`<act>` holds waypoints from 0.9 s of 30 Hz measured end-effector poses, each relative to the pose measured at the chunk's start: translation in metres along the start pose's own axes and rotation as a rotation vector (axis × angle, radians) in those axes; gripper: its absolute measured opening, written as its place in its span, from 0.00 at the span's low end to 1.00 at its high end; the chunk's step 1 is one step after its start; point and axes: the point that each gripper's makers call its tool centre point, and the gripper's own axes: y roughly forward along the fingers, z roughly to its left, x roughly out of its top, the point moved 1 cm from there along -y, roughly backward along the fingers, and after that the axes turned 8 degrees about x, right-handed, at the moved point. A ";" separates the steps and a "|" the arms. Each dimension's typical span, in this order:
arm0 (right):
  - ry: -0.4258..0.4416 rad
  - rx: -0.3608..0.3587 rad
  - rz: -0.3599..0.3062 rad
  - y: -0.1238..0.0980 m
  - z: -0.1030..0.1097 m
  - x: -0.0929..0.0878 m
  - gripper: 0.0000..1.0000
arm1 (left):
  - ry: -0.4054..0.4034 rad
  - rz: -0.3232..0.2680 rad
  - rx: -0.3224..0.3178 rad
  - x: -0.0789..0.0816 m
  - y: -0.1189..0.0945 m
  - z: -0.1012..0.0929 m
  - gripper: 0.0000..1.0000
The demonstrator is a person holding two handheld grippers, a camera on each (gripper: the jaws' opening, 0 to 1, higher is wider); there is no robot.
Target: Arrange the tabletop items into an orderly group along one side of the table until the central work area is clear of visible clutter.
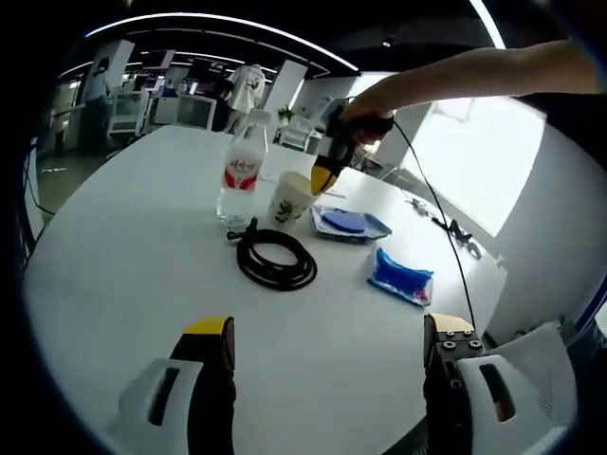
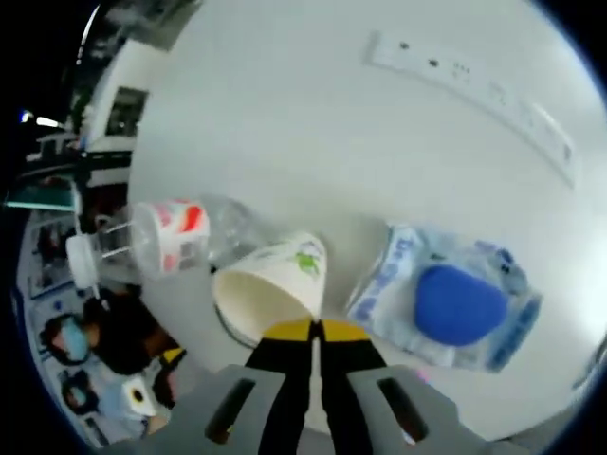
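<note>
- right gripper (image 2: 313, 329) jaws pinched together on paper cup (image 2: 273, 284) rim, seemingly gripping it; cup beside water bottle (image 1: 243, 171)
- left gripper (image 1: 327, 343) wide open, holding nothing, over white table (image 1: 114, 246)
- black cable coil (image 1: 276, 258), blue packet (image 1: 401, 276) near cup

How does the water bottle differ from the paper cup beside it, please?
The bottle is clear plastic with a red label and a white cap; the cup is opaque white paper with a small green print. The bottle stands taller than the cup. The bottle is capped and stands free, while the cup is open-topped, with the right gripper shut on its rim. Both stand upright, close together on the white table.
</note>
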 end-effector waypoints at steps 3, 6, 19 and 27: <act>-0.017 0.002 -0.017 -0.001 0.003 0.006 0.00 | -0.004 -0.005 0.003 0.001 0.000 0.000 0.81; -0.031 0.006 -0.027 -0.001 0.003 0.014 0.03 | -0.007 -0.003 0.005 0.001 0.000 0.001 0.81; -0.076 -0.014 -0.051 -0.003 0.001 0.012 0.03 | -0.009 -0.002 0.000 0.000 0.000 -0.001 0.81; -0.117 -0.023 -0.057 -0.004 0.006 0.003 0.07 | -0.038 -0.005 0.000 0.000 0.000 0.002 0.81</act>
